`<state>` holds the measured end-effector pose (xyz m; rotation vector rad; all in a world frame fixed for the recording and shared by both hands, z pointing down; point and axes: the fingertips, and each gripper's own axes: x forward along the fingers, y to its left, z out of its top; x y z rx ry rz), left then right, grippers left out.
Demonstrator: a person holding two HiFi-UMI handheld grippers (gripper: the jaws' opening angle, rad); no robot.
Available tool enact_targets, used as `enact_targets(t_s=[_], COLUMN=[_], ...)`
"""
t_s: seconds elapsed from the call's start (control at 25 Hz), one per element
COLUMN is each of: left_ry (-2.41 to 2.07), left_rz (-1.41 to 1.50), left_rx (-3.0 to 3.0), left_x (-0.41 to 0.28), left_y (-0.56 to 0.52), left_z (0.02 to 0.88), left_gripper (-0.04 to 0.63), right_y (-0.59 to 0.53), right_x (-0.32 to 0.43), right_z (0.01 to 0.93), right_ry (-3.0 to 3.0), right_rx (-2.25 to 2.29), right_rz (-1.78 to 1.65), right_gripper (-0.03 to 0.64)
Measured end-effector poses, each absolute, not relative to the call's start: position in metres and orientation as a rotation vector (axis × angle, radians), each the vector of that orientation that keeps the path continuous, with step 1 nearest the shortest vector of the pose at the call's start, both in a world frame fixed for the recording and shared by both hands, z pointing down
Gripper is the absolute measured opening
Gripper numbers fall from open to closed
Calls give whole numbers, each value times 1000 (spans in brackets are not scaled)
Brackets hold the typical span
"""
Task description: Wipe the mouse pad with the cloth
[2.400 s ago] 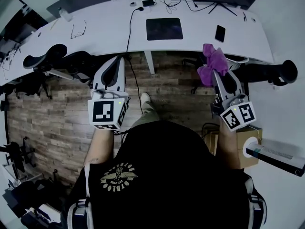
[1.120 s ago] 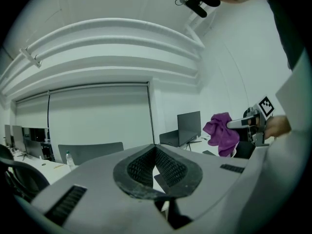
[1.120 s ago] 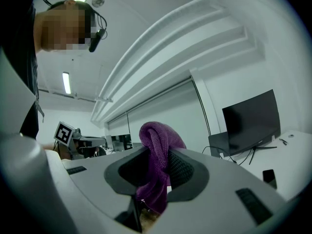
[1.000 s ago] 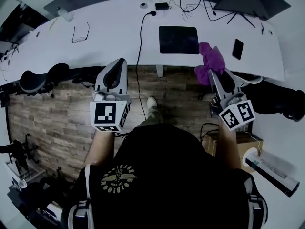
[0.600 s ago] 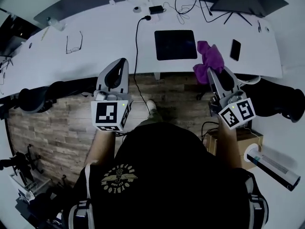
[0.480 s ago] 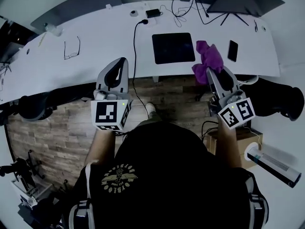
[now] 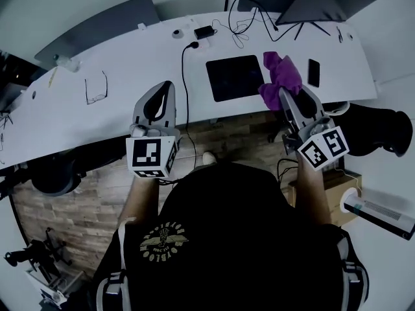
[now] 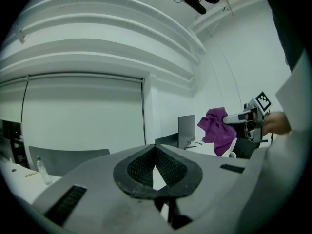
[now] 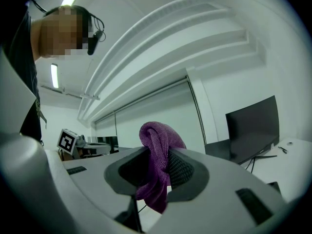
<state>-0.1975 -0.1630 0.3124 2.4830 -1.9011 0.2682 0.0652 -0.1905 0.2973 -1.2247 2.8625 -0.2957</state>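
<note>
**Q:** Two grippers are showing ahead of the person. How are the jaws standing?

**A:** The left gripper [image 7: 162, 88] is reaching over the near part of the white worktop [image 7: 133, 67]. Its jaws are pressing together at the tips, with nothing between them. The right gripper [image 7: 283, 92] is pinching the purple cloth [image 7: 280, 75], which is bunching above the jaws and trailing below them.

**Q:** Where is the cloth sitting relative to the mouse pad?

**A:** The cloth is hanging at the right edge of the dark mouse pad [image 7: 235, 77], which is lying flat on the worktop. Contact between the two cannot be determined.

**Q:** What is lying farther out?

**A:** A phone [image 7: 313, 72] is lying just right of the cloth, and glasses [image 7: 96, 87] are lying well to the left. A black cable [image 7: 183, 76] is running toward the far edge. A dark monitor [image 7: 324, 2] is standing at the far right.
</note>
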Motion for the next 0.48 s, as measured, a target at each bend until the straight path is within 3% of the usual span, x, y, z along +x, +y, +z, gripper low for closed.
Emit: enact_targets(t_s=[0.48], left_ry=[-1867], left_rz=[224], left_rx=[2493], left_x=[-205], left_y=[-173], left_z=[319], left_gripper=[3], right_y=[-189], right_x=[46], right_z=[308], right_ry=[2899], right_rx=[-1214], right_rz=[-342], right_gripper=[104])
